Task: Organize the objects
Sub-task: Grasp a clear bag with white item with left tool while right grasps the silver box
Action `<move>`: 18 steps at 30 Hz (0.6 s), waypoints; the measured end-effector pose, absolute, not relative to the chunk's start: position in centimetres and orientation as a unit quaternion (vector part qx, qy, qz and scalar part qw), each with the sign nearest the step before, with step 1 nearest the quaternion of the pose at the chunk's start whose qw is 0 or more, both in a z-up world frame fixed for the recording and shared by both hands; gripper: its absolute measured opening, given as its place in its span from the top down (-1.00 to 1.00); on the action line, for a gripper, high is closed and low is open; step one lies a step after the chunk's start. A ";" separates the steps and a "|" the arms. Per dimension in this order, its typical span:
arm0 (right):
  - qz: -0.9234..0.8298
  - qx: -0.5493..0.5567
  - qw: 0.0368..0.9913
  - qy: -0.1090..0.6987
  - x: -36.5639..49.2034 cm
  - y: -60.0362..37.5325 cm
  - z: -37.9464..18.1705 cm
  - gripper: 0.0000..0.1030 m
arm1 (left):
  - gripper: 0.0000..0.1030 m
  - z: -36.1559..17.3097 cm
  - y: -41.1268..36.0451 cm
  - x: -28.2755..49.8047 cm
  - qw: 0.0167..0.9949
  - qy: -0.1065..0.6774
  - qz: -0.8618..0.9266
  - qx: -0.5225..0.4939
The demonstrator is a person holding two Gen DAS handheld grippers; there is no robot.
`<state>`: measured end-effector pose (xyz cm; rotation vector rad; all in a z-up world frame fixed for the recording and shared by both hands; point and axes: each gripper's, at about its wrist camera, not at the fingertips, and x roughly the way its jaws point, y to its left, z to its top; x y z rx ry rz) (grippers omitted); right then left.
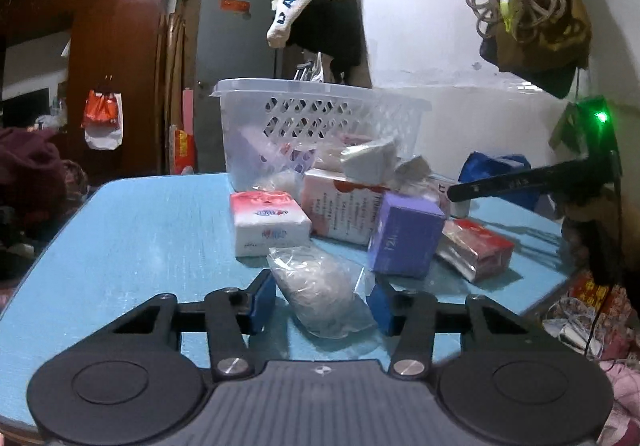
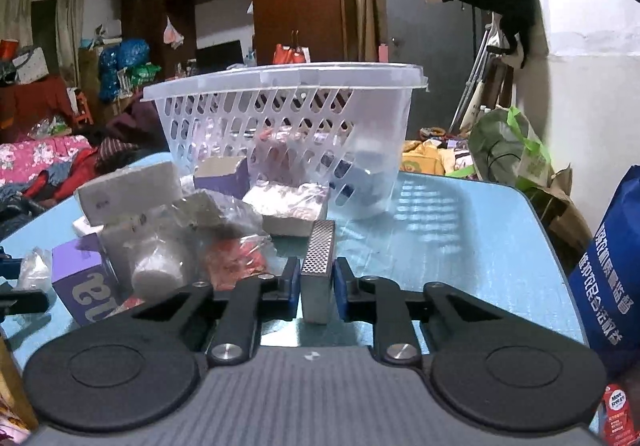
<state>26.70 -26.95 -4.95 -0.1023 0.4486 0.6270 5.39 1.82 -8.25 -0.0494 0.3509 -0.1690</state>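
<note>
I am mid-way through clearing a cluttered blue table [image 2: 460, 230] into a clear slotted plastic basket [image 2: 280, 117] that stands at its far side. My right gripper [image 2: 317, 278] is closed on a narrow grey block with a perforated metal face [image 2: 318, 266], held upright between the blue pads. By my reading it is on its way to the basket, which already holds a few packets; the next move calls for lifting it over the rim before letting go.

My left gripper [image 1: 322, 300] is spread wide around a clear bag of white material [image 1: 316, 290], pads either side, not yet squeezing it. Beyond it lie a tissue pack [image 1: 268, 221], a purple box [image 1: 406, 234] and a red foil packet [image 1: 476, 250].

The basket's contents blur behind its slotted wall. Whether the block rests on the table I cannot tell.
</note>
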 end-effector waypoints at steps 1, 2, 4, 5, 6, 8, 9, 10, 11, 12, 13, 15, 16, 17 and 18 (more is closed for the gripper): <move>0.305 -0.048 0.927 0.214 26.6 -27.0 -4.9 0.63 | 0.01 -8.2 1.9 5.5 0.980 0.174 -0.087 -0.030; 0.304 -0.045 0.929 0.208 26.4 -27.1 -4.9 0.64 | 0.01 -8.2 2.0 5.5 0.981 0.173 -0.088 -0.031; 0.303 -0.042 0.932 0.196 26.2 -27.3 -4.7 0.65 | 0.01 -8.3 2.1 5.5 0.981 0.169 -0.087 -0.033; 0.303 -0.041 0.933 0.189 26.0 -27.4 -4.6 0.65 | 0.01 -8.3 2.2 5.5 0.981 0.169 -0.089 -0.035; 0.302 -0.040 0.935 0.181 25.8 -27.5 -4.6 0.65 | 0.01 -8.3 2.2 5.5 0.981 0.168 -0.092 -0.035; 0.300 -0.039 0.937 0.172 25.6 -27.5 -4.5 0.65 | 0.01 -8.3 2.2 5.4 0.982 0.164 -0.092 -0.034; 0.300 -0.040 0.937 0.172 25.6 -27.5 -4.5 0.65 | 0.01 -8.2 2.2 5.5 0.982 0.163 -0.092 -0.035; 0.299 -0.039 0.938 0.170 25.6 -27.5 -4.5 0.65 | 0.01 -8.2 2.2 5.5 0.982 0.160 -0.094 -0.036; 0.297 -0.037 0.939 0.167 25.6 -27.5 -4.4 0.65 | 0.01 -8.1 2.3 5.5 0.982 0.158 -0.095 -0.037; 0.297 -0.036 0.940 0.165 25.6 -27.6 -4.4 0.65 | 0.01 -8.0 2.3 5.4 0.983 0.155 -0.095 -0.037; 0.297 -0.033 0.940 0.164 25.5 -27.7 -4.4 0.65 | 0.01 -8.0 2.4 5.4 0.983 0.154 -0.095 -0.037; 0.295 -0.025 0.942 0.157 25.4 -27.9 -4.4 0.65 | 0.01 -7.8 2.4 5.4 0.983 0.152 -0.095 -0.037; 0.296 -0.021 0.942 0.155 25.4 -28.0 -4.4 0.65 | 0.01 -7.7 2.4 5.4 0.984 0.149 -0.094 -0.037; 0.296 -0.018 0.942 0.154 25.4 -28.1 -4.4 0.65 | 0.01 -7.6 2.4 5.4 0.984 0.148 -0.093 -0.037; 0.296 -0.018 0.943 0.152 25.4 -28.1 -4.3 0.65 | 0.01 -7.5 2.5 5.5 0.984 0.148 -0.094 -0.038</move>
